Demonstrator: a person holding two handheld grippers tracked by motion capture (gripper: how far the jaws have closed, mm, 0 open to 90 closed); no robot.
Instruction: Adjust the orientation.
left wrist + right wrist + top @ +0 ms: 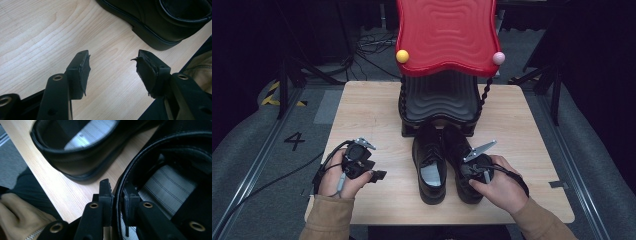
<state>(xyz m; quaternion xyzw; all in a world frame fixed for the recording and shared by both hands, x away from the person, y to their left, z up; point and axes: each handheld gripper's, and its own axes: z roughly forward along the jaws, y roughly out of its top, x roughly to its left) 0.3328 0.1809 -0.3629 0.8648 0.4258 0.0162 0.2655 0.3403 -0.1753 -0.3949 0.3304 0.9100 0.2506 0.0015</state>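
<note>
Right tool (117, 195) on right shoe (467, 165) collar (toe toward the rack (439, 107)).

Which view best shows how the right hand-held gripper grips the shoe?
The right gripper view: the right hand-held gripper pinches the right shoe at its collar, one jaw inside, one outside. In the high view the hand hides that contact. The left gripper view shows the other shoe.

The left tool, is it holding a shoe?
No, the left tool is open over bare table, with the shoe lying apart beyond its tips.
</note>
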